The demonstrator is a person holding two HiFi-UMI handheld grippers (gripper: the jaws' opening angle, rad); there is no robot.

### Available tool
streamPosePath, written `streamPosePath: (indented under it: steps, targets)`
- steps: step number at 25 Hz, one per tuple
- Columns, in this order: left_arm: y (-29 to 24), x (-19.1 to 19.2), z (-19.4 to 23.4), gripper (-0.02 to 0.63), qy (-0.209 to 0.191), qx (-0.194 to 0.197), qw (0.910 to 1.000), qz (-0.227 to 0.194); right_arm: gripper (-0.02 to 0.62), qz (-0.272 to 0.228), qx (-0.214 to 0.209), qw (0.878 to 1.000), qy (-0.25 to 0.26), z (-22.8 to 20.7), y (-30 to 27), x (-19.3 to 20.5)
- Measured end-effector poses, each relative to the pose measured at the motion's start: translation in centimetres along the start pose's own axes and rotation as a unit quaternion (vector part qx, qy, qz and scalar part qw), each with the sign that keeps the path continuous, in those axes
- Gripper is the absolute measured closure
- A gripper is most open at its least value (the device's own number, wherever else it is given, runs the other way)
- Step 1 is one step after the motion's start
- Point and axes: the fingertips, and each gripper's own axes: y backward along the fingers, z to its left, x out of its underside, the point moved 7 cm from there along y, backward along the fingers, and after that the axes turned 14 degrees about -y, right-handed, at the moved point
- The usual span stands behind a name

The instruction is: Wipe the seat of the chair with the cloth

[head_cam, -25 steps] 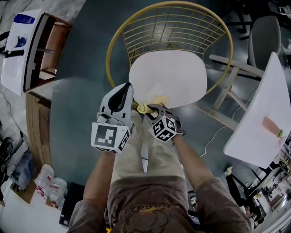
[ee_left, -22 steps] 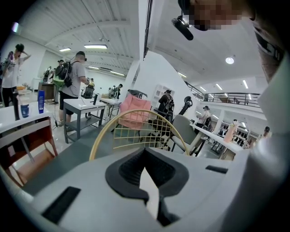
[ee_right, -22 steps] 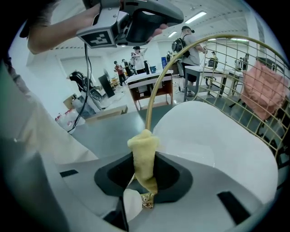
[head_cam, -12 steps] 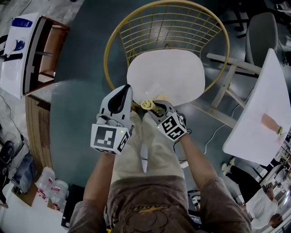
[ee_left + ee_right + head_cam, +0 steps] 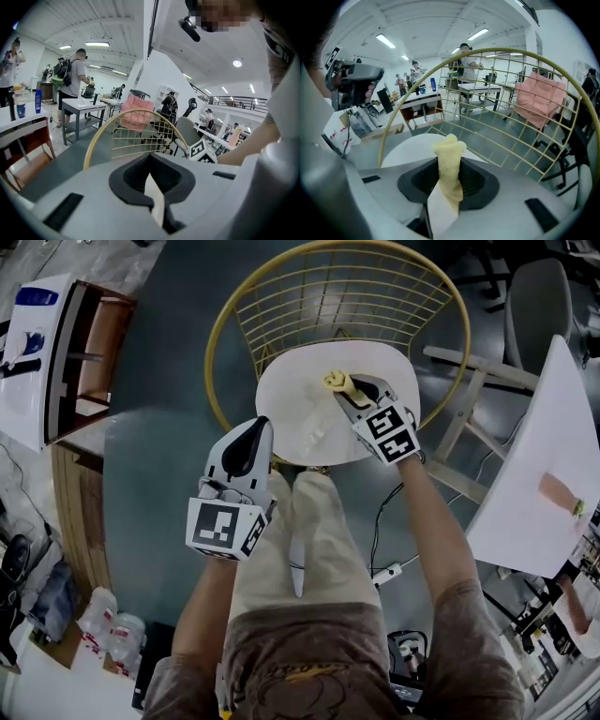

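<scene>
Cloth (image 5: 335,381), yellow & bunched, is pinched in right gripper (image 5: 347,388) jaws, upper centre of head view, over far part of white chair seat (image 5: 300,413); can't tell if it touches. Left gripper (image 5: 251,439) is at seat's near-left edge, centre-left of frame, jaws pressed together w/ nothing btwn them. Gold wire backrest (image 5: 347,296) curves behind seat.

a white tabletop (image 5: 548,465) stands at the right with a pinkish item (image 5: 560,495) on it. a wooden shelf unit (image 5: 94,343) sits at the left, a power strip (image 5: 391,572) on the floor (image 5: 178,324), plastic bottles (image 5: 111,634) lower left.
</scene>
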Motion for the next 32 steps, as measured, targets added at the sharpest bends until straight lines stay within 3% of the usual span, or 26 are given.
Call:
streamPosePath:
  steps: [9, 14, 20, 32]
  targets:
    - [-1.2, 0.0, 0.5, 0.597, 0.007, -0.003, 1.0000, 0.003, 0.462, 0.039, 0.019, 0.999, 0.032, -4.7, -4.7, -3.8]
    - [-1.5, 0.0, 1.2, 0.597, 0.005, -0.005, 0.9999, 0.011, 0.462, 0.060, 0.018, 0.998, 0.012, -5.4, -7.0, -3.8]
    - [-2.0, 0.2, 1.8, 0.597, 0.005, -0.005, 0.9999, 0.011, 0.462, 0.091, 0.013, 0.995, 0.031, -5.3, -8.6, -3.9]
    - [-2.8, 0.3, 2.2, 0.597, -0.001, 0.000, 0.9999, 0.016, 0.462, 0.111, -0.027, 0.993, 0.014, -3.7, -9.2, -1.8]
